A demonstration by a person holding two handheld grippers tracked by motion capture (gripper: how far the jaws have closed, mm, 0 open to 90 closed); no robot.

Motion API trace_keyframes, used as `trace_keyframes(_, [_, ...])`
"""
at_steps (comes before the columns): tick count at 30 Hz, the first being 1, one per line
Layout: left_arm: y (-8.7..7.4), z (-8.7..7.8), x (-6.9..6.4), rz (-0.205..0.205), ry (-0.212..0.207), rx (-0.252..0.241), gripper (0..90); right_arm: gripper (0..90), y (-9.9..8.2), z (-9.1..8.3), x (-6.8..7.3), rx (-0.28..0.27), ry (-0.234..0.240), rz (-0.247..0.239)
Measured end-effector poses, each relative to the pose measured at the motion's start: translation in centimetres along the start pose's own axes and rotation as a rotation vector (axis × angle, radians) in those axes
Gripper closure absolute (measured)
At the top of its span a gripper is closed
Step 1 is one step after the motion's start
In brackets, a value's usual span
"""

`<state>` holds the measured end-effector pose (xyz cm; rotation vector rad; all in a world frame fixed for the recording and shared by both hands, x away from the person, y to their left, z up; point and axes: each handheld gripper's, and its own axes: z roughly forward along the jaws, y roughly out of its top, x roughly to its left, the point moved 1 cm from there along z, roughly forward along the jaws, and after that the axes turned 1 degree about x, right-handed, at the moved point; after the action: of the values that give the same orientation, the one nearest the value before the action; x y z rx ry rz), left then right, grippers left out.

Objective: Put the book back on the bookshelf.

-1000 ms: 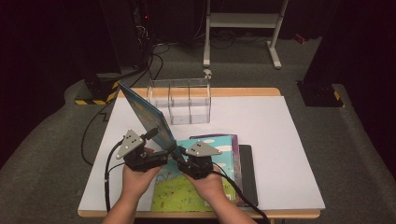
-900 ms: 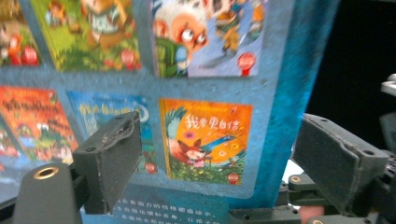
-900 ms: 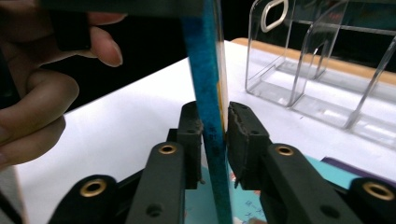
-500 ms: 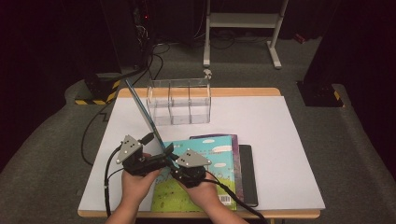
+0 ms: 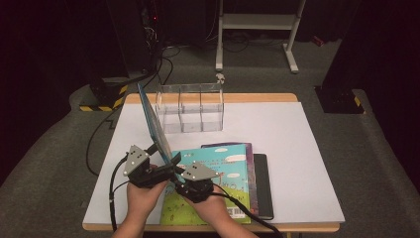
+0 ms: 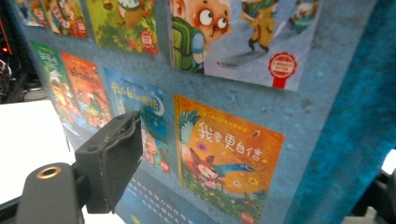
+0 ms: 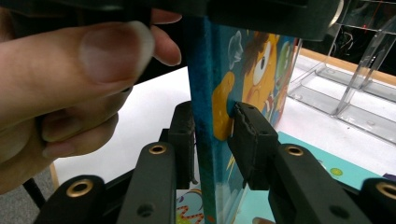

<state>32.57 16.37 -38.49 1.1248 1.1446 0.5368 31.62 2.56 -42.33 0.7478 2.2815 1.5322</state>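
Blue-covered and thin, a picture book (image 5: 154, 124) stood nearly upright on its lower edge near the front left of the white bench (image 5: 297, 148), its top corner rising to just in front of the clear acrylic organiser (image 5: 190, 106). The left tool (image 5: 157, 166) gripped the book low down; the left tool's own camera showed one black pad lying against the back cover (image 6: 233, 140), with its rows of small printed book covers, and the other jaw hidden behind the book. The right tool (image 5: 179, 174) straddled the same lower part from the other side. In the right gripper view its two pads (image 7: 252, 140) flanked the book's spine and front cover (image 7: 254, 65); the jaws had just been opening, and the right-hand pad still touched the cover while the left-hand pad sat right at the spine, so whether it pressed could not be told. A thumb and fingers of the person's left hand (image 7: 70, 79) showed close beside the spine.

Beneath both hands lay a stack of other books, the top one (image 5: 218, 186) teal and green, with a purple edge and a dark book (image 5: 262, 186) showing to its right. The organiser's three compartments stood at the bench's far side, well apart from the stack.
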Motion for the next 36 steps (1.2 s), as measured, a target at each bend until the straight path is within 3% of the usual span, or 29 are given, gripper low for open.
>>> trace_keyframes(5, [0.0, -0.1, 0.3, 0.016, 0.018, 0.002, 20.9, 64.8, -0.1, -0.5, -0.1, -0.003, 0.027, 0.008])
trace_keyframes(6, [0.0, -0.1, 0.3, 0.002, 0.021, -0.007, 21.4, 64.0, -0.1, -0.7, -0.1, -0.004, 0.028, 0.009])
trace_keyframes(13, [0.0, -0.4, 0.6, 0.033, 0.029, -0.007, 22.7, 56.0, -1.0, -3.5, -1.2, 0.011, 0.015, 0.007])
trace_keyframes(19, [0.0, -0.7, 0.9, 0.042, 0.037, -0.01, 23.3, 51.0, -1.4, -8.0, -5.0, -0.034, -0.071, 0.071])
trace_keyframes(23, [0.1, -0.9, 1.1, 0.048, 0.039, -0.01, 24.2, 47.8, -2.4, -10.7, -8.7, -0.05, -0.214, 0.091])
trace_keyframes(27, [0.2, -1.0, 1.3, 0.061, 0.042, -0.006, 25.0, 47.4, -4.2, -12.7, -11.8, -0.069, -0.309, 0.142])
trace_keyframes(32, [0.5, -0.9, 1.2, 0.078, 0.059, 0.005, 27.2, 48.8, -7.1, -14.0, -14.4, -0.078, -0.372, 0.244])
trace_keyframes(36, [0.8, -0.9, 1.2, 0.084, 0.066, 0.007, 29.6, 49.0, -8.2, -14.4, -15.2, -0.056, -0.38, 0.263])
